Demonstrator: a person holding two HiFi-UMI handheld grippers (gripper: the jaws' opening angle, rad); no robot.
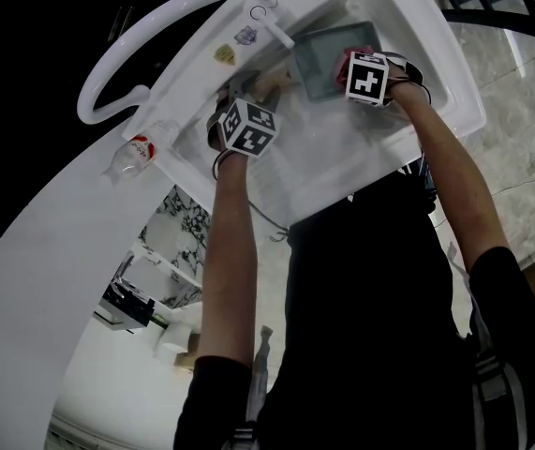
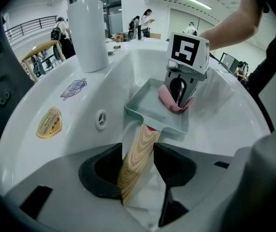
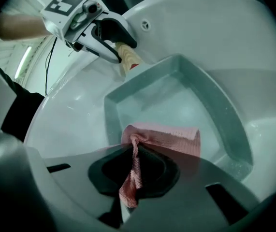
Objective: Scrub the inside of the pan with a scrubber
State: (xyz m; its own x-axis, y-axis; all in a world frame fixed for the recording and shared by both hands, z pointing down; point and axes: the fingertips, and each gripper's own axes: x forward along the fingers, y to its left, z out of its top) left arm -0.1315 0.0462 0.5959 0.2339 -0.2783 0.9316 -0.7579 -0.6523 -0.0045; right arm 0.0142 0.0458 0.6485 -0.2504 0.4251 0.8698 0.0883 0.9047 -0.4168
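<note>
Step in hand: you appear to be mid-scrub, since the scrubber [image 3: 163, 140] already lies on the floor of the pan [image 3: 176, 93].
Pan: square and pale green. It sits down inside the sink [image 1: 415, 90] with its open side up and its wooden handle [image 2: 138, 156] running toward the sink wall that carries the stickers.
Left gripper [image 2: 140, 166]: low in the sink, beside that sticker wall. Its jaws pinch the wooden handle between them and steady the pan.
Right gripper [image 3: 138, 173]: over the middle of the sink, nose down into the pan. Its jaws are pressed together on a bunched fold of the pink mesh scrubber, and the rest of the cloth spreads flat on the pan floor near one corner.
Water: none can be made out in the sink, though the pan floor looks faintly wet.
Next move: as a judgement, drag the scrubber across the floor and into the far corners. Press down lightly while your left grip on the handle resists the push, so the pan does not slide along the sink's slope.
Risk: the mesh is held by a thin fold only, so a hard stroke could pull it free.
</note>
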